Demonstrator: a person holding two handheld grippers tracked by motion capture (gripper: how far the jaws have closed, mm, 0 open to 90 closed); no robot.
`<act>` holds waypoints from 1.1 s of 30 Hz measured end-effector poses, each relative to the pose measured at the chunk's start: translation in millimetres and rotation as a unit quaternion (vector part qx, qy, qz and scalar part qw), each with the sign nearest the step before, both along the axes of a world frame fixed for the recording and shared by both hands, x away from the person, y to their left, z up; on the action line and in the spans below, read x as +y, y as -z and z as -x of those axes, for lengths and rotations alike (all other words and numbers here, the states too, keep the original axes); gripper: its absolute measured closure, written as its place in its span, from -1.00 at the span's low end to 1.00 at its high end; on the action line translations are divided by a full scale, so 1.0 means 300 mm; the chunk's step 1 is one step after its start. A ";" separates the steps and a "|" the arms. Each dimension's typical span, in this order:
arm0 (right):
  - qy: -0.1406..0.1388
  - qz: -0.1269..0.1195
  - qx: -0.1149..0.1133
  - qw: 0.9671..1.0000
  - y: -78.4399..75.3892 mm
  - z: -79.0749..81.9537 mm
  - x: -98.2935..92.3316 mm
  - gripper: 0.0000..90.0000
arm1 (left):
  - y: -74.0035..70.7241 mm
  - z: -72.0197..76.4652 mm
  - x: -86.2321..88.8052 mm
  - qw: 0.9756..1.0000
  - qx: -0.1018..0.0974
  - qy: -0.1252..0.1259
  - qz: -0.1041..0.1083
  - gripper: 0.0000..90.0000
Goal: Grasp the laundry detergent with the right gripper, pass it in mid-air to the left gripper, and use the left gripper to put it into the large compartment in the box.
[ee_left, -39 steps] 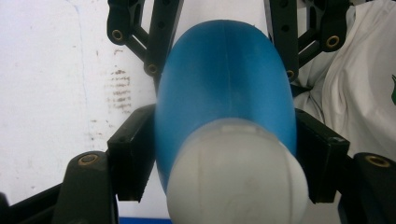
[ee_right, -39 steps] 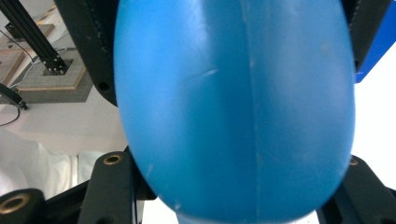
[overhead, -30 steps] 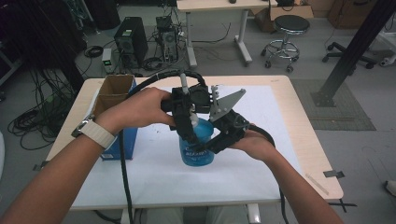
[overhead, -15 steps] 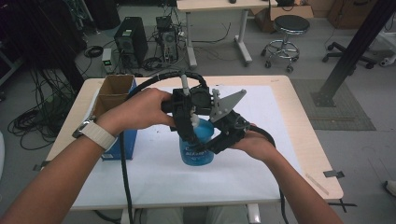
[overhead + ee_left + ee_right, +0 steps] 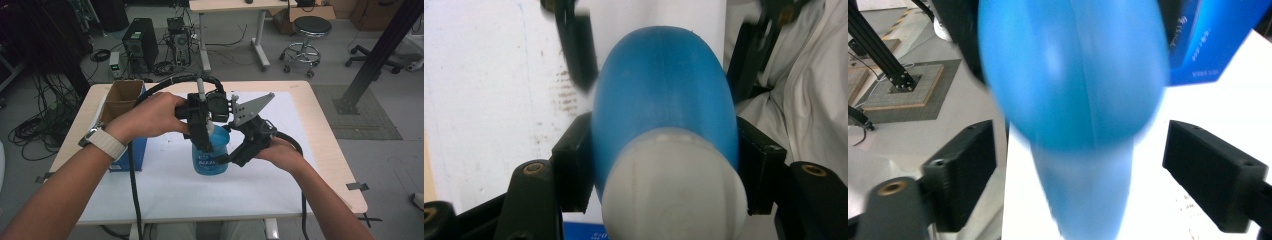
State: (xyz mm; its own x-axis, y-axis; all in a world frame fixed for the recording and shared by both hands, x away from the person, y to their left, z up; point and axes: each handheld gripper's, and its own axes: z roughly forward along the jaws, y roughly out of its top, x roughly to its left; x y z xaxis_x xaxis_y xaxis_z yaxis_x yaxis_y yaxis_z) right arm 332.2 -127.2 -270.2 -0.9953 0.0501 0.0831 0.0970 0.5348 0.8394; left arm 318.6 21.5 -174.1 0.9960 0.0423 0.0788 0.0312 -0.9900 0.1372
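- Tabletop (image 5: 310, 107): white sheet; blue bottle (image 5: 210, 152) upright at centre, cardboard box (image 5: 121, 97) at your left.
- Your left claw (image 5: 664, 165): clenched on the bottle's upper part.
- Your right claw (image 5: 1083, 170): released, jaws either side of the bottle, apart from it.

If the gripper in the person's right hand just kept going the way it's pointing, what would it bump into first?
The blue bottle. It sits straight ahead of the right gripper, between its open jaws, which stand apart from its sides. The left gripper is already clamped on it near the white cap.

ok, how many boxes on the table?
1: an open cardboard box with a blue side at the table's left edge, left of the blue bottle. The arms could hide something smaller.
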 end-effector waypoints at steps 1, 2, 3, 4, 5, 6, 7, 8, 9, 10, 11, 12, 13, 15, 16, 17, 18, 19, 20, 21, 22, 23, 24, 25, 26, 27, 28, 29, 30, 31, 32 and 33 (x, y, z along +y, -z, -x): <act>0.005 0.003 0.002 1.000 0.000 0.000 -0.015 -0.72 | -0.001 -0.003 0.002 1.000 0.000 -0.004 -0.001 -0.15; 0.011 0.006 -0.001 1.000 0.001 -0.001 -0.032 -0.74 | -0.003 -0.005 0.004 1.000 -0.002 -0.007 -0.002 -0.15; 0.017 0.008 0.000 1.000 0.002 -0.002 -0.049 -0.77 | -0.005 -0.007 0.007 1.000 -0.003 -0.011 -0.004 -0.15; 0.027 0.011 -0.001 1.000 0.003 -0.005 -0.067 -0.83 | -0.007 -0.011 0.010 1.000 -0.003 -0.016 -0.005 -0.15; 0.027 0.011 -0.001 1.000 0.003 -0.005 -0.067 -0.83 | -0.007 -0.011 0.010 1.000 -0.003 -0.016 -0.005 -0.15; 0.051 0.016 0.005 0.999 0.004 -0.011 -0.114 -0.84 | -0.013 -0.017 0.015 1.000 -0.003 -0.027 -0.010 -0.15; 0.056 0.018 0.004 0.998 0.005 -0.013 -0.129 -0.85 | -0.017 -0.022 0.020 0.999 -0.003 -0.033 -0.009 -0.15; 0.065 0.021 0.005 0.998 0.004 -0.015 -0.149 -0.86 | -0.022 -0.027 0.023 0.999 -0.004 -0.041 -0.010 -0.15; 0.073 0.026 0.007 0.997 0.003 -0.017 -0.168 -0.87 | -0.027 -0.030 0.027 0.999 -0.005 -0.047 -0.013 -0.15; 0.081 0.031 0.006 0.996 0.001 -0.019 -0.186 -0.89 | -0.032 -0.034 0.031 0.998 -0.008 -0.054 -0.014 -0.15; 0.090 0.038 0.005 0.995 -0.001 -0.020 -0.204 -0.89 | -0.039 -0.037 0.034 0.998 -0.010 -0.062 -0.012 -0.15; 0.098 0.044 0.004 0.994 -0.004 -0.023 -0.220 -0.91 | -0.045 -0.041 0.038 0.997 -0.013 -0.070 -0.012 -0.15; 0.106 0.052 0.007 0.993 -0.007 -0.025 -0.235 -0.92 | -0.051 -0.045 0.042 0.997 -0.017 -0.075 -0.014 -0.15; 0.119 0.068 0.007 0.991 -0.012 -0.030 -0.259 -0.92 | -0.066 -0.053 0.051 0.996 -0.021 -0.091 -0.013 -0.15; 0.125 0.077 0.005 0.989 -0.015 -0.030 -0.269 -0.92 | -0.073 -0.058 0.056 0.995 -0.024 -0.099 -0.014 -0.15; 0.129 0.084 0.007 0.988 -0.017 -0.031 -0.278 -0.92 | -0.081 -0.062 0.061 0.994 -0.027 -0.108 -0.013 -0.15; 0.133 0.090 0.008 0.987 -0.020 -0.031 -0.287 -0.92 | -0.088 -0.066 0.067 0.993 -0.029 -0.116 -0.011 -0.15; 0.133 0.090 0.008 0.987 -0.020 -0.031 -0.287 -0.92 | -0.088 -0.066 0.067 0.993 -0.029 -0.116 -0.011 -0.15; 0.144 0.103 0.006 0.984 -0.027 -0.031 -0.307 -0.92 | -0.102 -0.074 0.078 0.990 -0.034 -0.133 -0.011 -0.15; 0.148 0.108 0.006 0.983 -0.029 -0.031 -0.313 -0.92 | -0.109 -0.079 0.085 0.989 -0.034 -0.143 -0.009 -0.16; 0.153 0.115 0.006 0.981 -0.031 -0.031 -0.321 -0.92 | -0.115 -0.085 0.092 0.987 -0.033 -0.154 -0.007 -0.16; 0.158 0.122 0.006 0.980 -0.032 -0.031 -0.329 -0.92 | -0.122 -0.090 0.099 0.986 -0.032 -0.164 -0.002 -0.16; 0.162 0.127 0.008 0.979 -0.033 -0.031 -0.336 -0.92 | -0.130 -0.096 0.107 0.985 -0.031 -0.171 -0.002 -0.16; 0.165 0.133 0.009 0.977 -0.034 -0.030 -0.344 -0.92 | -0.137 -0.101 0.114 0.983 -0.030 -0.181 0.000 -0.16; 0.168 0.139 0.009 0.976 -0.034 -0.031 -0.351 -0.92 | -0.144 -0.106 0.120 0.982 -0.031 -0.188 0.002 -0.16; 0.171 0.145 0.009 0.974 -0.034 -0.030 -0.358 -0.92 | -0.151 -0.110 0.126 0.980 -0.033 -0.196 0.002 -0.16; 0.173 0.150 0.009 0.973 -0.034 -0.031 -0.366 -0.92 | -0.156 -0.114 0.131 0.978 -0.036 -0.204 0.001 -0.15; 0.176 0.155 0.010 0.972 -0.034 -0.031 -0.373 -0.92 | -0.162 -0.118 0.136 0.977 -0.039 -0.211 0.000 -0.16; 0.179 0.159 0.012 0.971 -0.035 -0.031 -0.379 -0.92 | -0.167 -0.122 0.141 0.975 -0.041 -0.218 -0.001 -0.16; 0.179 0.159 0.012 0.971 -0.035 -0.031 -0.379 -0.92 | -0.167 -0.122 0.141 0.975 -0.041 -0.218 -0.001 -0.15; 0.182 0.167 0.012 0.969 -0.038 -0.029 -0.394 -0.91 | -0.177 -0.131 0.152 0.971 -0.043 -0.235 -0.002 -0.15; 0.182 0.167 0.012 0.969 -0.038 -0.029 -0.394 -0.91 | -0.177 -0.131 0.152 0.971 -0.043 -0.235 -0.002 -0.16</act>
